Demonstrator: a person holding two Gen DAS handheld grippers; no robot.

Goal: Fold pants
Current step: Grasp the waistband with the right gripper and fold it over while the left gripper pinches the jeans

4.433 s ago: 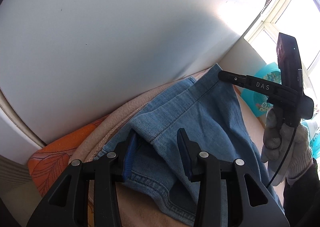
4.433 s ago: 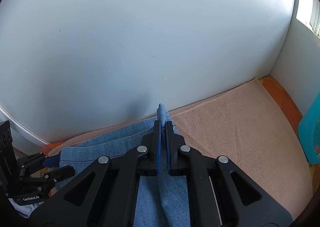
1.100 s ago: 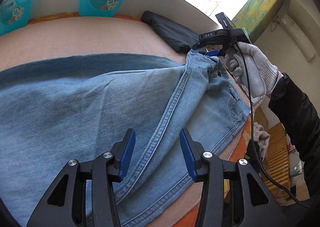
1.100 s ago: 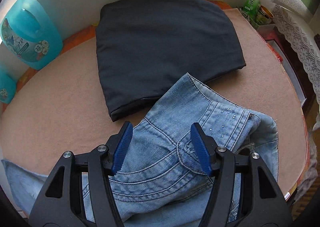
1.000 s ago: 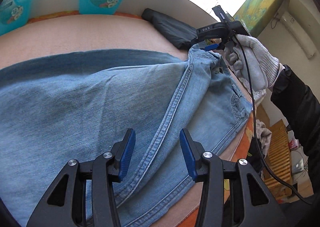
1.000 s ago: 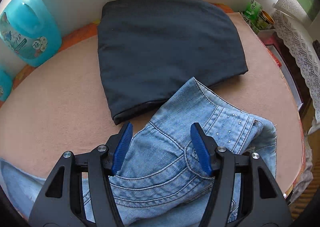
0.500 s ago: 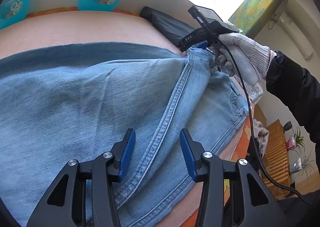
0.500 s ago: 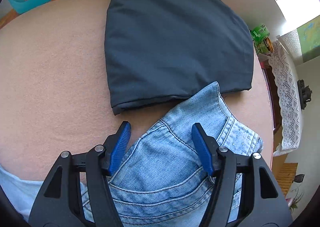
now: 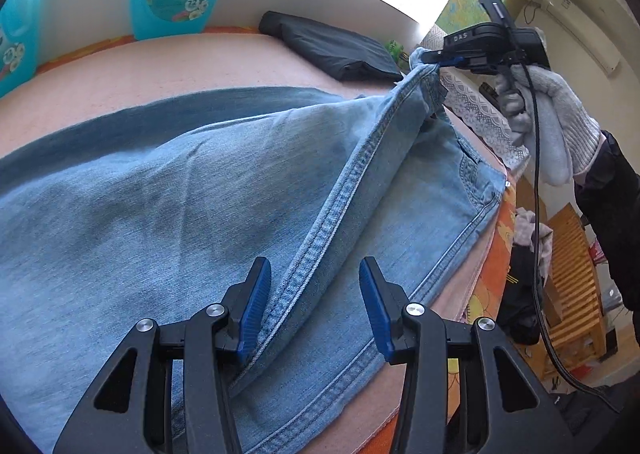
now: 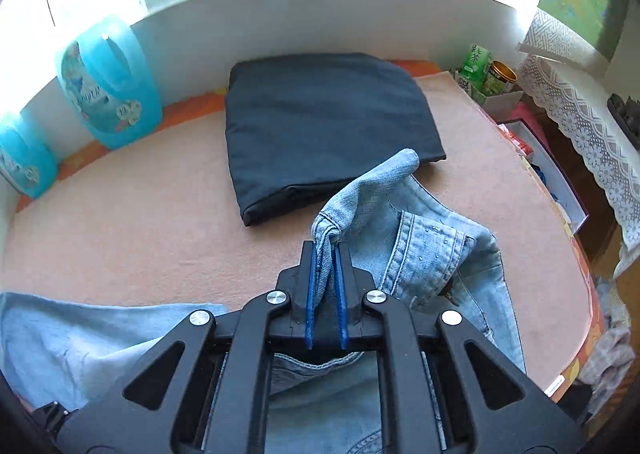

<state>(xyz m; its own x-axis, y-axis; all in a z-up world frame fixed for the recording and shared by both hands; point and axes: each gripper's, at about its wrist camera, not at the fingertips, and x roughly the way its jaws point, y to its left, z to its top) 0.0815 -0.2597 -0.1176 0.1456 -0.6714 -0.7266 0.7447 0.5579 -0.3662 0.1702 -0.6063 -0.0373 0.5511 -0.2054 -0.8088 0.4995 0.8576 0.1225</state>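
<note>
Since a second ago my right gripper point(image 10: 324, 254) is closing on the jeans' point(image 9: 200, 193) waistband; left gripper point(image 9: 314, 306) gapes, seam between, unpinched. I'd lift slowly, keeping that seam taut.

You could not see where the jeans point(image 9: 168, 189) ended: both views cut them off at the lower and left edges. The teal detergent bottles point(image 10: 108, 81) blurred into window glare, labels unreadable. The dark folded garment point(image 10: 328, 121) lay partly hidden behind the lifted denim fold point(image 10: 360, 193).
</note>
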